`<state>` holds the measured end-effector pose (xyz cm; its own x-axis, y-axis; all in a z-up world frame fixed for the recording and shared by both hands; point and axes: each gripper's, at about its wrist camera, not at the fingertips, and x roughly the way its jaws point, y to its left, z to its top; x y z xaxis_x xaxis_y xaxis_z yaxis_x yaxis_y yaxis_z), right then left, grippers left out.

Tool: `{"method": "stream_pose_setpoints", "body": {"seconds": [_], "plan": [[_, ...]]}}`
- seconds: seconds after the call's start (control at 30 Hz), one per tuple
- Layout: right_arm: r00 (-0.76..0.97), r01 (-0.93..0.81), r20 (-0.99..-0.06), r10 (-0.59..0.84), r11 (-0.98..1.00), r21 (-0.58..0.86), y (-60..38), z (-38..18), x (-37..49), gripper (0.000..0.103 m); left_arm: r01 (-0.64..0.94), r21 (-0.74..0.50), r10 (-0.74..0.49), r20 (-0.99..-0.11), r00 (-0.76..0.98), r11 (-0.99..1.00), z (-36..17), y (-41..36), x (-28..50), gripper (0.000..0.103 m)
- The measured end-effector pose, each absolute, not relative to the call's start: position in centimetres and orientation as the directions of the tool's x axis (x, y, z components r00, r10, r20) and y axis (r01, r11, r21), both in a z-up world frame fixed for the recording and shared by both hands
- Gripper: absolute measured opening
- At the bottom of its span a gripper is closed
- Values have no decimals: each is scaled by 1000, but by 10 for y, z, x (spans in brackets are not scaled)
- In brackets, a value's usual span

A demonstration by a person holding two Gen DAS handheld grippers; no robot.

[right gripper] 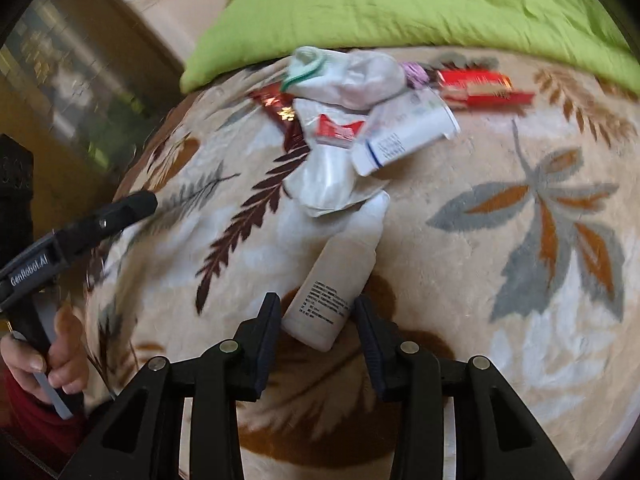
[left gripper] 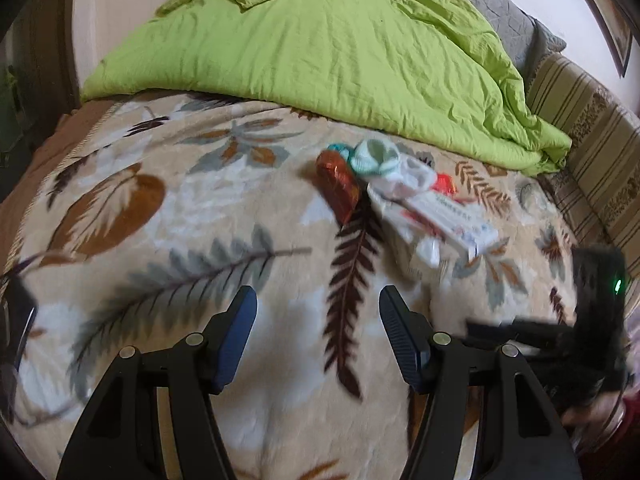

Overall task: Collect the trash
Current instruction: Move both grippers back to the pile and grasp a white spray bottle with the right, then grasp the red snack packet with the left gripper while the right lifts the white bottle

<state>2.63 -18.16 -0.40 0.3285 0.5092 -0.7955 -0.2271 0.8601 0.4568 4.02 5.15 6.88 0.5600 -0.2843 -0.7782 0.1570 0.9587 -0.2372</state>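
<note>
A heap of trash lies on the leaf-print blanket. It holds a brown foil wrapper, a crumpled white and teal piece, a white carton and a red wrapper. My left gripper is open above bare blanket, short of the heap. In the right wrist view a white plastic bottle lies on its side. Its base sits between the fingers of my open right gripper, with a small gap on each side. Beyond it are a crumpled white wrapper, the carton and the red wrapper.
A rumpled green duvet covers the far half of the bed, just behind the heap. A striped cushion runs along the right side. My left gripper and the hand holding it show at the right wrist view's left edge.
</note>
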Motion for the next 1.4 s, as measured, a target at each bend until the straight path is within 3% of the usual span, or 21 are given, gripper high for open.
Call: {"method": "stream_pose_setpoints", "body": {"seconds": [0.2,0.53,0.6,0.67,0.7,0.73,1.1,1.23,1.4], "plan": [[354,-93,-768,533,838,538,-195,-17,20,41,118,-314,-326,-779,536,942,65,44,108,63],[409,-16,-723,557,797,604,-210,-19,17,41,74,-283,-281,-819,501,956,23,12,177,63],[417,-22,-724,550,802,597,-214,-20,18,41,77,-266,-267,-812,519,961,19,9,177,58],[427,-26,-721,546,804,594,-214,-19,17,39,85,-266,-269,-798,540,960,20,9,172,49],[433,-34,-719,543,807,589,-214,-18,15,38,96,-267,-275,-789,549,959,22,10,167,35],[441,-40,-718,539,811,584,-214,-17,13,38,121,-274,-294,-782,549,954,25,10,159,29],[521,-86,-697,492,843,531,-208,1,-46,34,226,-285,-364,-746,558,931,48,21,41,25],[536,-129,-729,426,895,428,-197,7,-68,34,239,-288,-374,-757,536,927,42,21,-2,25],[507,-139,-753,419,902,409,-196,1,-70,34,233,-283,-365,-767,527,930,32,16,-21,25]]}}
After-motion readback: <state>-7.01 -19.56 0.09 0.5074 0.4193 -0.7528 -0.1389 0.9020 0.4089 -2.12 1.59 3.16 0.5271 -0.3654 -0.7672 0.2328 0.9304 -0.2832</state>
